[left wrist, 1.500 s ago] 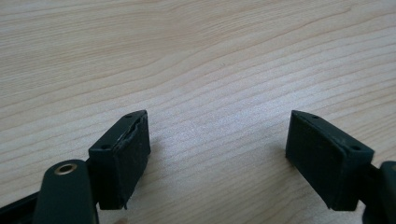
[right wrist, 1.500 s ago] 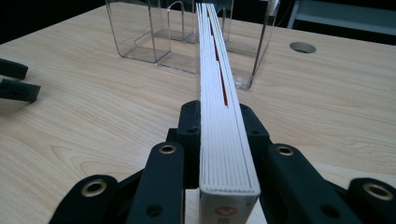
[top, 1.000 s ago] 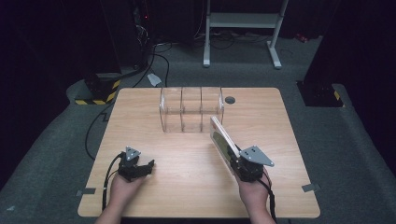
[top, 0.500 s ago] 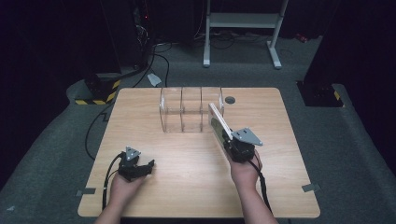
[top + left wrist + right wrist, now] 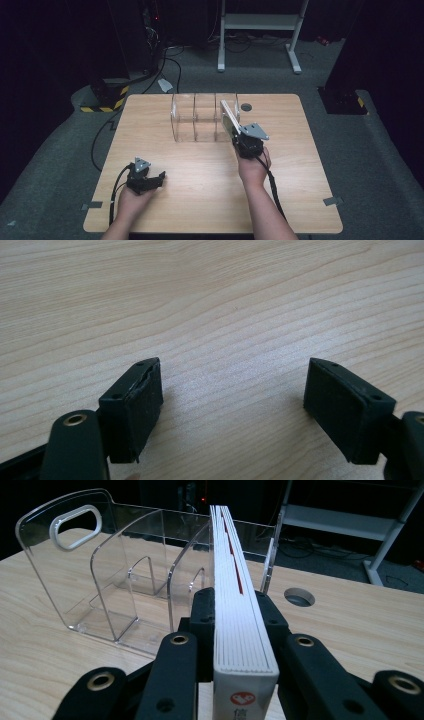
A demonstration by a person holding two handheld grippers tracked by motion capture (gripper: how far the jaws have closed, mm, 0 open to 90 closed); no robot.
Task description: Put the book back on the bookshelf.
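Two hand-held grippers are at a light wooden table (image 5: 200,200). The right gripper (image 5: 245,630) is clamped on a white book (image 5: 240,625), one black jaw pressed against each cover. The book stands on edge with its page block facing up; thin red strips show between the pages toward the far end. On the near end face of the book, just below the jaws, a round red emblem with a white mark is printed, with the top of some dark characters beneath it; the characters are cut off by the frame edge and cannot be read.

Directly ahead of the right gripper stands a clear acrylic file rack (image 5: 115,580) with upright dividers and an oval handle cut-out in its end panel. The far end of the book reaches the rack's compartment nearest the gripper; whether it touches a divider cannot be told. In the high view, the book (image 5: 229,119) extends from the right gripper (image 5: 240,137) into the rack (image 5: 195,120). A round cable hole (image 5: 299,597) lies in the table to the right of the book.

The left gripper (image 5: 232,405) is released, jaws spread wide over bare wood, grasping nothing. In the high view it (image 5: 156,179) rests low on the table, well apart from the rack.
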